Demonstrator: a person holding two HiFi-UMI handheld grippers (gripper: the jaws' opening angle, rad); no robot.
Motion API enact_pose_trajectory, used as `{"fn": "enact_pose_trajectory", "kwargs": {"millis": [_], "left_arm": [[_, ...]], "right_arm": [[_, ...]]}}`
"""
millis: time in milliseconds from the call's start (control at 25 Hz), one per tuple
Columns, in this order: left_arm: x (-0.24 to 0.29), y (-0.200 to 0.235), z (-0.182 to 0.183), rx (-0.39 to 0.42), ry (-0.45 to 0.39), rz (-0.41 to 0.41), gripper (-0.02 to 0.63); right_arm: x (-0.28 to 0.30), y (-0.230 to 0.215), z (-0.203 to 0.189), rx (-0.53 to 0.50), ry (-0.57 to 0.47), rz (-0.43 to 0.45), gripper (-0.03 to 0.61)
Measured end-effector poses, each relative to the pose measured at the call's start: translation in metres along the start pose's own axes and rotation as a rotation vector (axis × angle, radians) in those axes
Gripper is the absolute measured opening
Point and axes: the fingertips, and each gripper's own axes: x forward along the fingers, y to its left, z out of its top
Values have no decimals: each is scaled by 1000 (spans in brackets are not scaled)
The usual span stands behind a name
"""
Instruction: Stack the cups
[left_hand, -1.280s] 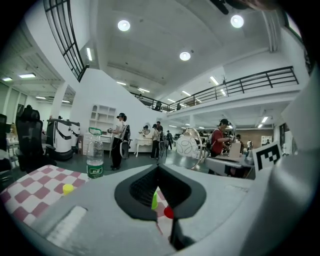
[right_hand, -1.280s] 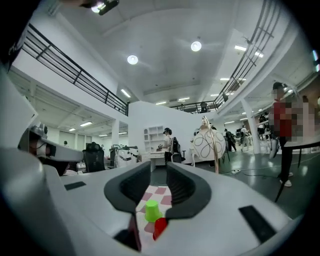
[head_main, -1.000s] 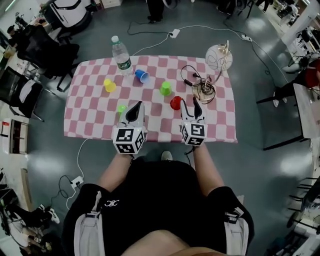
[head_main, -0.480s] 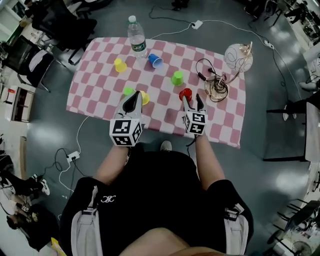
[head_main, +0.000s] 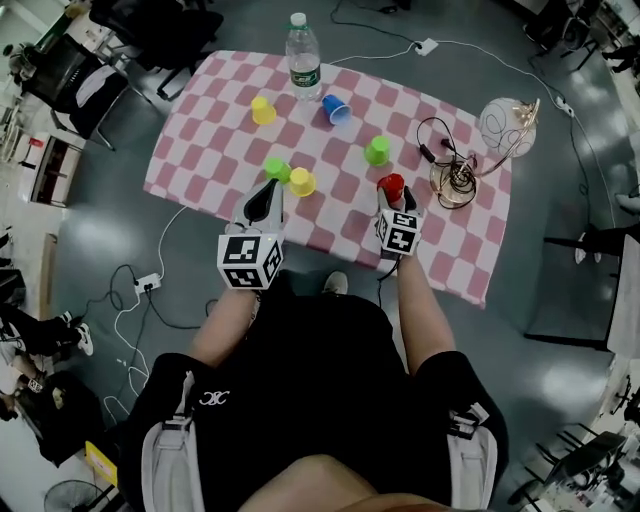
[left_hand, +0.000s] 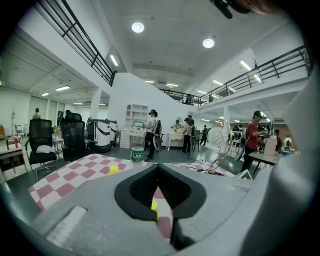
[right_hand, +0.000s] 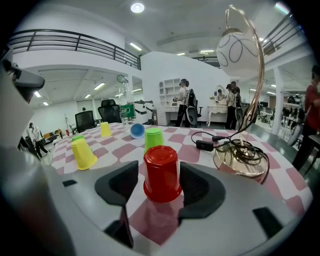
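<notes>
An upturned red cup (right_hand: 162, 165) stands on the checked tablecloth (head_main: 215, 140) between the jaws of my right gripper (right_hand: 158, 174). Those jaws have just been opening, and a gap shows on each side of the cup, also seen as the red cup (head_main: 390, 185) ahead of the right gripper (head_main: 394, 203). My left gripper (head_main: 267, 192) is shut and empty, pointing at a yellow cup (head_main: 301, 182) and a green cup (head_main: 276, 168) standing side by side. Through the left gripper (left_hand: 158, 168) only a sliver of that yellow cup (left_hand: 153, 205) shows. Further back stand another green cup (head_main: 377, 150), a second yellow cup (head_main: 263, 109) and a blue cup (head_main: 337, 109) on its side.
A water bottle (head_main: 303, 58) stands at the table's far edge. A globe lamp (head_main: 505, 125) with a brass base (head_main: 455, 185) and tangled black cable (right_hand: 210, 145) sits just right of the red cup. Office chairs and floor cables surround the table.
Both grippers have moved forward over the table. The right one has sunk so that the red cup, earlier left of its tips, now stands between its jaws. The left one has neared the yellow and green cups.
</notes>
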Motion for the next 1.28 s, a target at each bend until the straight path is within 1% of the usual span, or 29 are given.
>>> {"fn": "enact_pose_trajectory", "kwargs": {"millis": [120,160,240,520,640,800,880,1040,1280], "left_arm": [[-4,7,-2,-5,6,12,15],[-5,9,-2,-6,5,15,15],[-7,12,-2,-7,2,18,15],[-9,21,-2,-21,-6,26,15],[-10,22,-2,-27,-11,26,15],[-11,24,0,-36,-22,22,15],[-11,27,0,-41,-26,25,15],[-16,37,-1,-52,-27,44,15],[-28,52,-3,-64,-26,74,15]], "right_arm": [[6,-3,-3,11,16,-23,243],[6,-4,-2,8,13,-34,220],[5,-6,1,5,1,-47,216],[-5,6,23,-8,-55,-29,214],[-10,22,34,-26,-83,5,213],[-14,55,42,-74,-107,78,213],[-13,73,43,-105,-108,111,213],[-11,102,42,-131,-104,169,213],[-7,130,36,-141,-91,219,213]]}}
